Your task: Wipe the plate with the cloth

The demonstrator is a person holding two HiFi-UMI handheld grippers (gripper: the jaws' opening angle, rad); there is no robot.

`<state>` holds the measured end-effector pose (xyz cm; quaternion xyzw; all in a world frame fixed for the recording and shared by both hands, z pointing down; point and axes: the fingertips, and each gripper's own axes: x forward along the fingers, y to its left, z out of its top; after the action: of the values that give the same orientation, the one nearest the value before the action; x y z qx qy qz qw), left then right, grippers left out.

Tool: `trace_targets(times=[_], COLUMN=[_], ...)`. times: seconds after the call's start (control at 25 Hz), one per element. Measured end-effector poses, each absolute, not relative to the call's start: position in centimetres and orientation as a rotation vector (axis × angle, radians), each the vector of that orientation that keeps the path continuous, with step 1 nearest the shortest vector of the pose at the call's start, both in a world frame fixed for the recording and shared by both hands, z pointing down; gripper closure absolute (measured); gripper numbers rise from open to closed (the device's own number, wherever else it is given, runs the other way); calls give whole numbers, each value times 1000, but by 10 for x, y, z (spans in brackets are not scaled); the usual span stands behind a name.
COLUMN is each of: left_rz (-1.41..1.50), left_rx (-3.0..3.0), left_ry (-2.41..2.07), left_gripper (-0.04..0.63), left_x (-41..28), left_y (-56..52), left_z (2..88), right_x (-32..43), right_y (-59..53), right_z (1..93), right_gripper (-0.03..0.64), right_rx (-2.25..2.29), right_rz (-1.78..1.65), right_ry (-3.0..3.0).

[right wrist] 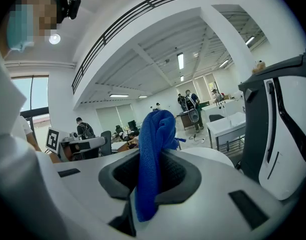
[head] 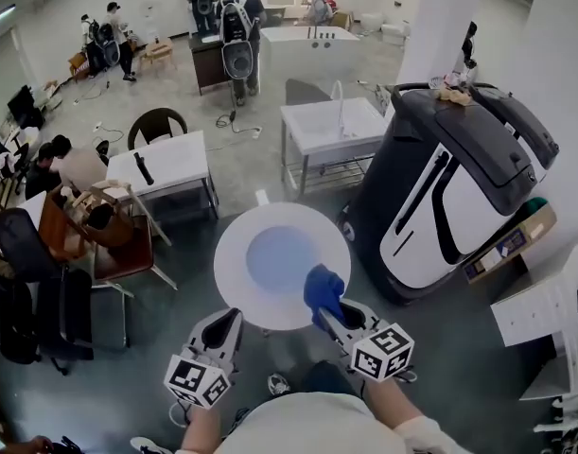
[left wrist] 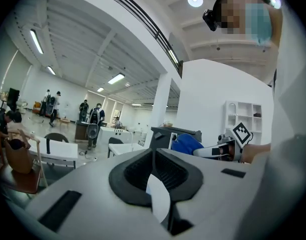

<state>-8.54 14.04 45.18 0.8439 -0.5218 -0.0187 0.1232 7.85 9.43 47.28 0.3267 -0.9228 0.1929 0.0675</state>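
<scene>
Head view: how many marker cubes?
2. One cube sits on the left gripper, which grips the near rim of the plate. The other cube sits on the right gripper, which holds the blue cloth. None looks hidden.

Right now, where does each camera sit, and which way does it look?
Head view: on the person's head, steeply down at the plate, left gripper, right gripper, forearms.
Left gripper view: on that gripper, along jaws shut on the plate's rim.
Right gripper view: on that gripper, along jaws shut on the cloth.
Shared: each gripper view shows the other gripper.
</scene>
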Motion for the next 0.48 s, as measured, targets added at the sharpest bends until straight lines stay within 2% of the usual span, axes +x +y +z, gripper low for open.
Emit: trace_targets(times=[0.48], left_rz=[-46], left_rx=[2448], left_ry=[-1523], left_gripper=[552], left_x=[-89], left_y=[79], left_z=[464], right_x=[70], right_y=[31], right_z=[485], right_gripper=[526], right_rx=[956], right_rz=[600], right_ry=[-2782])
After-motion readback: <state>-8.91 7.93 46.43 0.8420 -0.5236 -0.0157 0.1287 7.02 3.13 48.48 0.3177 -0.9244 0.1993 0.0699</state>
